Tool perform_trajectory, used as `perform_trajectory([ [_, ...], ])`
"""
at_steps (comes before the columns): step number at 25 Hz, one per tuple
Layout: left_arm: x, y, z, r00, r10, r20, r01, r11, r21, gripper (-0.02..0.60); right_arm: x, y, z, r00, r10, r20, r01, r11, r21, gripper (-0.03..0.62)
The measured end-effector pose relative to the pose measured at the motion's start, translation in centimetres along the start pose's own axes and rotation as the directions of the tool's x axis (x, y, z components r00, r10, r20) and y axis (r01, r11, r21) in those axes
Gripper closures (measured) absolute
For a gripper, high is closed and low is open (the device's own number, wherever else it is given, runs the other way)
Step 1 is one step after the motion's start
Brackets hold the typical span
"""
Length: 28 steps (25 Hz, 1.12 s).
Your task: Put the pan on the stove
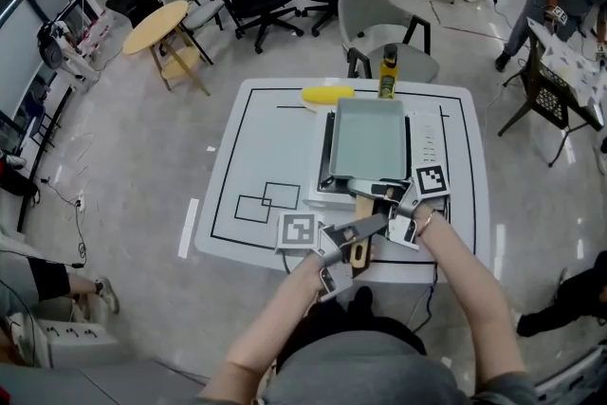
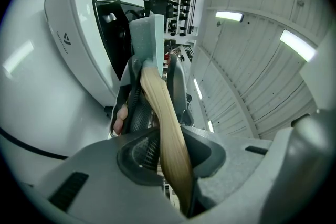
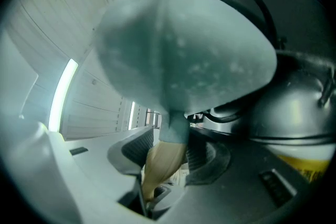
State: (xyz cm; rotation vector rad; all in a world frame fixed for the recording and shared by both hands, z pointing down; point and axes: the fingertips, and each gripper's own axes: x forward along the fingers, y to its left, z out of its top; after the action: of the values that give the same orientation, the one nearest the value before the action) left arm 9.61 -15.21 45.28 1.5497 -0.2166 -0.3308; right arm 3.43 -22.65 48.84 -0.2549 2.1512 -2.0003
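A rectangular grey-green pan (image 1: 368, 139) sits on the black stove (image 1: 326, 152) on the white table, its wooden handle (image 1: 361, 247) pointing toward me. My right gripper (image 1: 379, 195) is shut on the handle close to the pan; in the right gripper view the pan's underside (image 3: 178, 44) fills the frame, and the handle (image 3: 160, 162) sits pressed between the pads of my right gripper (image 3: 165, 159). My left gripper (image 1: 364, 229) is further down the handle. In the left gripper view the handle (image 2: 167, 134) runs between the jaws of my left gripper (image 2: 163, 157), with the ribbed pad standing just off it.
The white table (image 1: 256, 147) has black lines marked on its top. A yellow corn-like object (image 1: 327, 95) and a yellow bottle (image 1: 388, 71) stand behind the stove. The stove's white control strip (image 1: 429, 143) lies right of the pan. A grey chair (image 1: 384, 24) stands beyond the table.
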Motion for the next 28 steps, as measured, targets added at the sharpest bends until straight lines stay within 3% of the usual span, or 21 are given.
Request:
perform_trajectory([
  [4,-0.3,0.3,0.0,1.0,0.007,0.006,-0.007,1.0,0.005,0.471,-0.1,-0.1,0.0,1.0,0.027,0.012,-0.027,0.999,0.03,0.416],
  [17,-3.9,-0.5,0.7,0.997,0.005,0.083,-0.01,0.999,0.054,0.434,-0.1,-0.3,0.1,1.0,0.022,0.009,-0.022,1.0,0.022,0.414],
  [21,-6.3,0.3,2.2,0.988,0.072,0.134,-0.089,0.988,0.125,0.431,-0.1,-0.5,0.2,1.0,0.022,0.008,-0.022,1.0,0.019,0.414],
  [24,-8.5,1.2,4.3,0.966,0.159,0.206,-0.207,0.948,0.242,0.431,-0.1,-0.6,0.2,1.0,0.022,0.008,-0.022,1.0,0.019,0.414],
  [28,-10.1,1.2,7.3,0.913,0.252,0.322,-0.372,0.838,0.399,0.438,-0.1,-0.5,0.2,1.0,0.023,0.01,-0.023,1.0,0.018,0.414],
])
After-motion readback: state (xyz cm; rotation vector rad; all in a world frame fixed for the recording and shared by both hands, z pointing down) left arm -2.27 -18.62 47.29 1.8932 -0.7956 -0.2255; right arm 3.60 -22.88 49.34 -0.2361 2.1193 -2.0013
